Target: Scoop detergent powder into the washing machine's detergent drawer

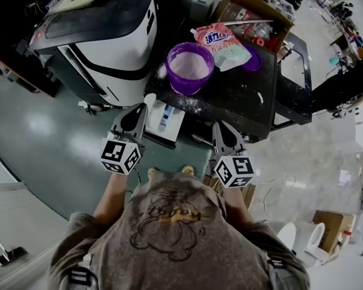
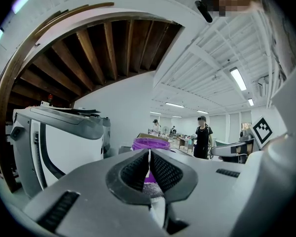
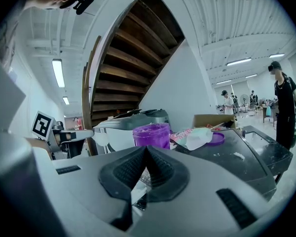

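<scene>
A purple tub [image 1: 190, 65] filled with white powder stands on the black top [image 1: 236, 101]; in the gripper views the tub [image 2: 150, 143] [image 3: 152, 135] rises just beyond the jaws. A pink and green detergent bag [image 1: 222, 45] lies behind it. The white detergent drawer [image 1: 169, 122] sticks out open below the tub. My left gripper [image 1: 139, 109] [image 2: 149, 153] hovers shut and empty at the drawer's left edge. To the drawer's right, my right gripper [image 1: 221, 127] [image 3: 146, 148] is also shut on nothing. A small white rounded object [image 1: 150, 99], perhaps a scoop, sits beside the drawer.
A white and black machine [image 1: 103, 35] stands to the left. A purple lid [image 1: 255, 60] and an open cardboard box [image 1: 254, 17] sit at the back of the black top. Spilled powder dots the top. People stand far off [image 2: 203, 136].
</scene>
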{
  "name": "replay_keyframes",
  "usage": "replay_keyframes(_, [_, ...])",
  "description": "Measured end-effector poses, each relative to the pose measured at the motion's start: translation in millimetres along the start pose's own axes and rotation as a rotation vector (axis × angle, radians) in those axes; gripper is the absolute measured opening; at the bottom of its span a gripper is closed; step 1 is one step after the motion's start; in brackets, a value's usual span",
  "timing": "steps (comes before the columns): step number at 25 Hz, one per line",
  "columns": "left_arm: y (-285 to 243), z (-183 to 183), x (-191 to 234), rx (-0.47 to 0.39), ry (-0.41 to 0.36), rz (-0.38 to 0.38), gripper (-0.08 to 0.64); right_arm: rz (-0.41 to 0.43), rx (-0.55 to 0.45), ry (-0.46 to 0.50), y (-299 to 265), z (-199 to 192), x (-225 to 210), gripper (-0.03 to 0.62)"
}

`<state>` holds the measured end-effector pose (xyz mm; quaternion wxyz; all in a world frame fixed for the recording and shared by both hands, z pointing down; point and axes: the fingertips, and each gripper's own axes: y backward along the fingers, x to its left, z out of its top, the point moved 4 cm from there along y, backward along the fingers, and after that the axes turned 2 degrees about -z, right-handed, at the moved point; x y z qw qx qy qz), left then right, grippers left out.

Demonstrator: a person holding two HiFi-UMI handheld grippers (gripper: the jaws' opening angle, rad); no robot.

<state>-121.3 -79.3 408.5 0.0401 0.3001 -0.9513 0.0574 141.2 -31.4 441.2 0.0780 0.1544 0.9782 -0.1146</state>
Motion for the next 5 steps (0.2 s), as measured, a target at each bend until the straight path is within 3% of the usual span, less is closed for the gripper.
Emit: replay_keyframes(5, [-0.9, -2.2, -1.6, 0.002, -0.002, 0.001, 0.023, 0.002, 0.002, 0.005, 0.8, -0.7, -1.3, -0.001])
